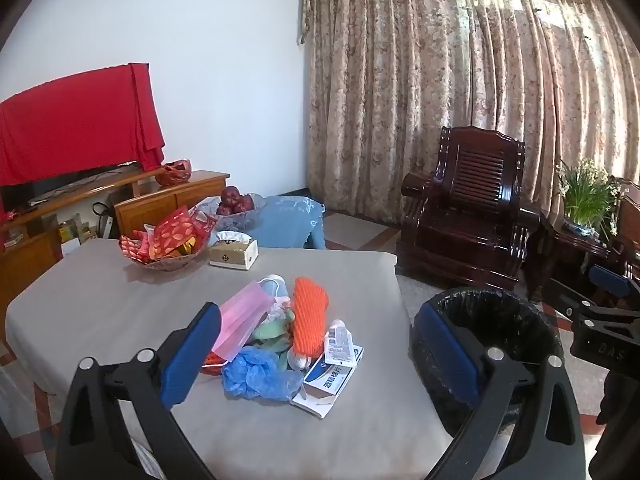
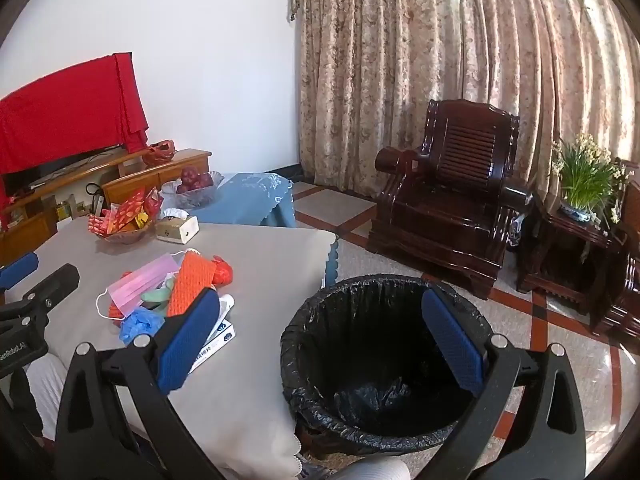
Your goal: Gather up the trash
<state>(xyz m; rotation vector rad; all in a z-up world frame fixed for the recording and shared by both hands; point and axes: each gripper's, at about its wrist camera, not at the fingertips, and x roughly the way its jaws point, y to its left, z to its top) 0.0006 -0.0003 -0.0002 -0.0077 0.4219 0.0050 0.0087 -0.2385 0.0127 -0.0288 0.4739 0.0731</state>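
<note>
A pile of trash lies on the grey table (image 1: 100, 304): a pink face mask (image 1: 244, 320), an orange foam net (image 1: 310, 316), a blue crumpled glove (image 1: 256, 374), a white tube (image 1: 338, 344) and a white-blue box (image 1: 330, 380). The pile also shows in the right wrist view (image 2: 176, 288). A black-lined trash bin (image 2: 380, 360) stands on the floor right of the table, also in the left wrist view (image 1: 492, 328). My left gripper (image 1: 320, 360) is open and empty, held above the pile. My right gripper (image 2: 320, 340) is open and empty over the bin's rim.
At the table's far side stand a basket of red packets (image 1: 168, 244), a tissue box (image 1: 234, 252) and a glass bowl of apples (image 1: 236, 206). A dark wooden armchair (image 2: 448, 196), a potted plant (image 2: 586, 180) and a wooden TV cabinet (image 1: 80, 208) surround the table.
</note>
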